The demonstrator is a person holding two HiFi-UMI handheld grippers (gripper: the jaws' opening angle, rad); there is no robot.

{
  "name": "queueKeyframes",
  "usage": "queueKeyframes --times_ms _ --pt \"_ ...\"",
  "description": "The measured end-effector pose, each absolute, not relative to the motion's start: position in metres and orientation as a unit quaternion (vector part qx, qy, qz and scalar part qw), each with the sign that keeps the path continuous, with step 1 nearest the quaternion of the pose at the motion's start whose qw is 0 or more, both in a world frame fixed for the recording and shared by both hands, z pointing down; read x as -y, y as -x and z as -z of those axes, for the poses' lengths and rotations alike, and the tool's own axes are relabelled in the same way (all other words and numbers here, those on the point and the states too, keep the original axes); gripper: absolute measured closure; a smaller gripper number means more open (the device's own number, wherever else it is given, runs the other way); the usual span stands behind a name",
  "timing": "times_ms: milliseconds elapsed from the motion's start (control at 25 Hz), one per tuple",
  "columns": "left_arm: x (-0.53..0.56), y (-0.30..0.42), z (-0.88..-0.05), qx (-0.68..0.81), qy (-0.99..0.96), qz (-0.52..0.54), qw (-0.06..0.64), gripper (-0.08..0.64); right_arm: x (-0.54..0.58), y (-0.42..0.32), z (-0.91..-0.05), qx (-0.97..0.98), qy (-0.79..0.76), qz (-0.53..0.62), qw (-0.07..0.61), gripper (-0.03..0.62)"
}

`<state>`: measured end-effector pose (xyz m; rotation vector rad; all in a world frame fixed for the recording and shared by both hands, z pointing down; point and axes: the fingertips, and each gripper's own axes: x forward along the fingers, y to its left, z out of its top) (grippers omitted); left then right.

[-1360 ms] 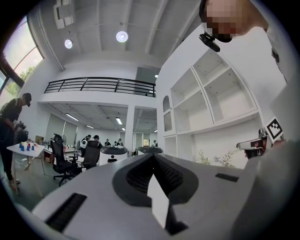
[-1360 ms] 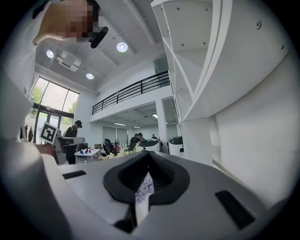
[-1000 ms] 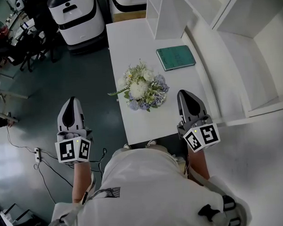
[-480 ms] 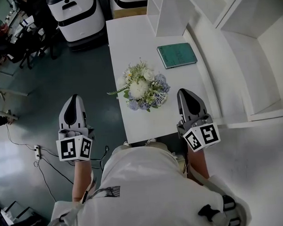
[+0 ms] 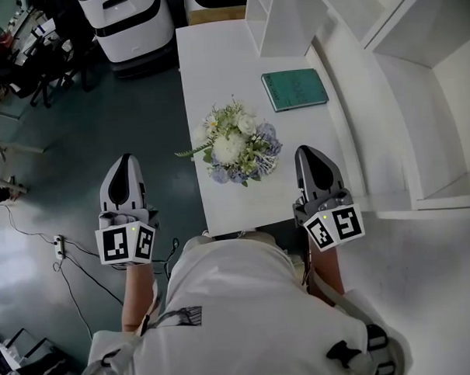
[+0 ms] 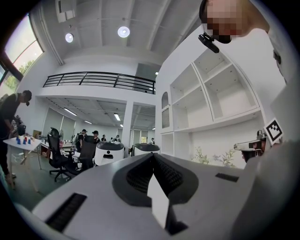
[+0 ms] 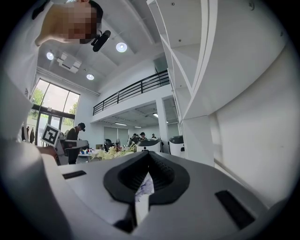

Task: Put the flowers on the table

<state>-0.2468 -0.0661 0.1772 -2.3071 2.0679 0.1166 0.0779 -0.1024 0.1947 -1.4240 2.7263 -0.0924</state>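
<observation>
Round bouquet of white, pale-blue and green flowers sits on the long white table, towards its near left edge; stems hidden under the blooms; one leafy sprig overhangs the edge; flat teal book well apart behind; table's near end cut off by the person's white shirt; left gripper over the dark floor, right gripper over the table's right side; ribbed dark fingers of both pressed together, empty.
</observation>
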Motion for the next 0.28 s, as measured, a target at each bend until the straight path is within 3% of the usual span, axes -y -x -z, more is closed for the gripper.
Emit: queueKeyframes --times_ms 280 --pt "0.0706 0.2373 -0.1757 -0.664 0.746 -0.04 0.021 0.545 0.1038 -0.0843 -0.196 -0.885 0.464 0.032 0.031 0.581"
